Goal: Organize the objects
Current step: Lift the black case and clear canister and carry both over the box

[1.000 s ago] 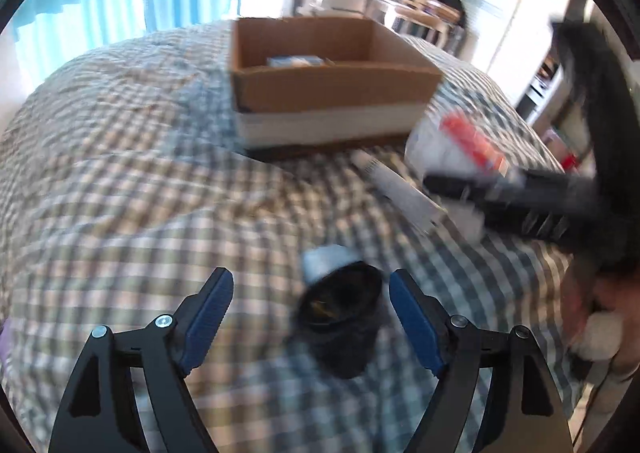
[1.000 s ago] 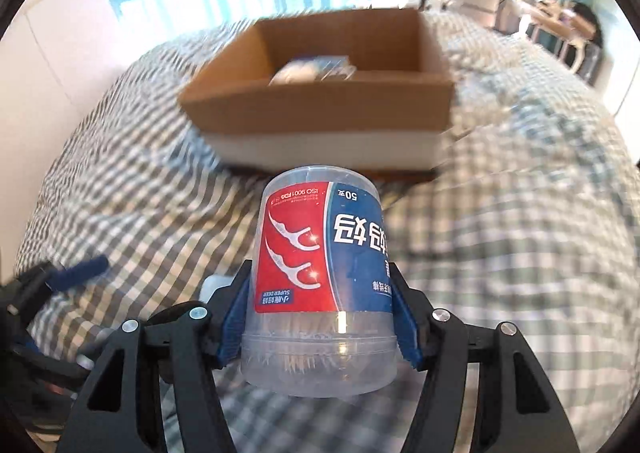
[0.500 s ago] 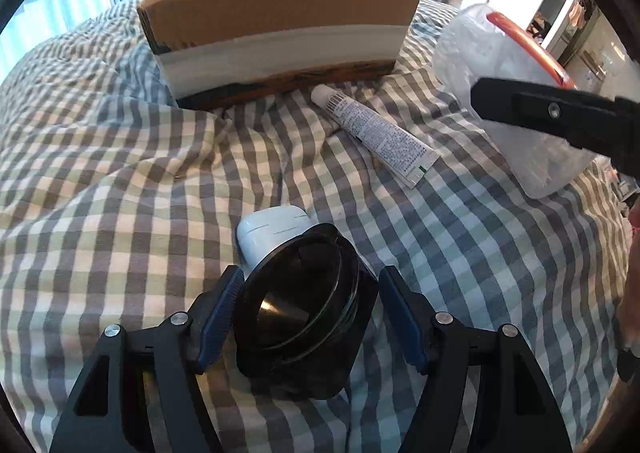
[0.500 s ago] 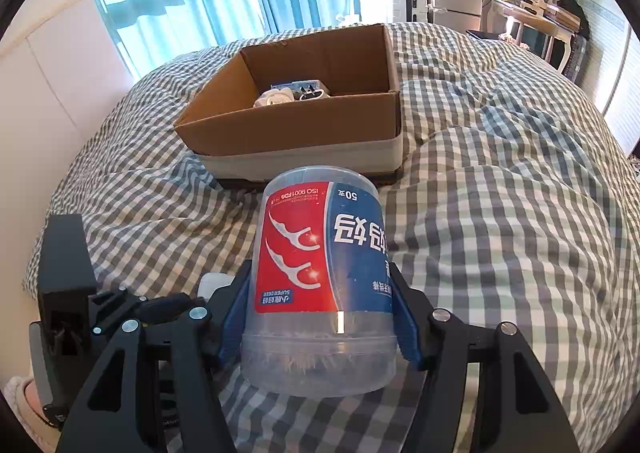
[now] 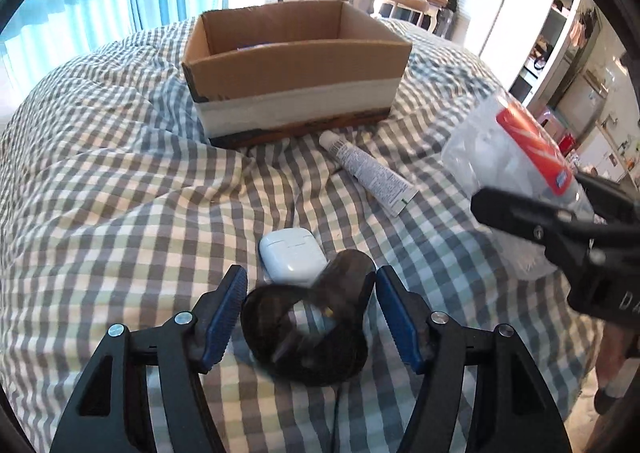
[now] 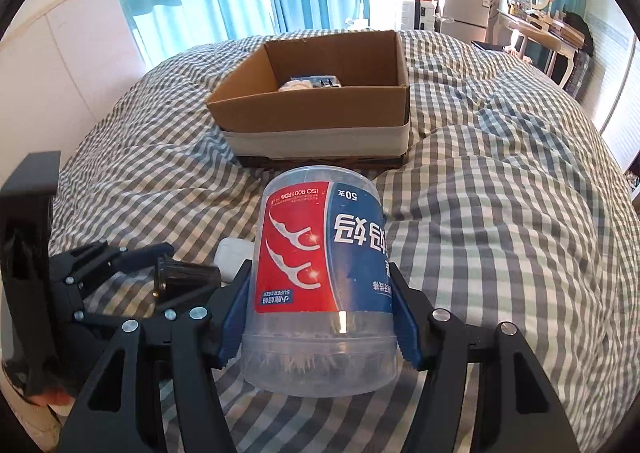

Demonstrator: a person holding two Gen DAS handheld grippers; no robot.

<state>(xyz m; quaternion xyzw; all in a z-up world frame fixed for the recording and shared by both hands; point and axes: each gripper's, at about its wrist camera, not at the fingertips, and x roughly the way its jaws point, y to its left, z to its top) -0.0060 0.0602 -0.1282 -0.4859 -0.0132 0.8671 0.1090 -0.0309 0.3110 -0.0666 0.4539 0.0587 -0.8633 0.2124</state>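
A dark round cup [image 5: 304, 329] sits blurred and tilted between the blue pads of my left gripper [image 5: 310, 277]. The jaws are closing and both pads touch its sides. A white earbud case [image 5: 292, 257] lies just beyond it on the checked quilt. My right gripper [image 6: 320, 269] is shut on a clear tub of floss picks [image 6: 324, 253] with a red and blue label, held above the bed. In the left wrist view the tub [image 5: 500, 149] hangs at the right. An open cardboard box [image 5: 296, 69] stands ahead, and a white tube [image 5: 368, 169] lies by its near right corner.
The box [image 6: 316, 109] holds a few small blue and white items [image 6: 312, 83]. The left gripper [image 6: 132, 265] with the cup [image 6: 184, 277] shows at the lower left of the right wrist view. The checked quilt [image 6: 500, 193] covers the bed. Curtains, a desk and cupboards stand behind.
The left jaws have narrowed onto the dark cup, which has tipped over between the pads. The left view has drawn back from the box. The right gripper still holds the tub.
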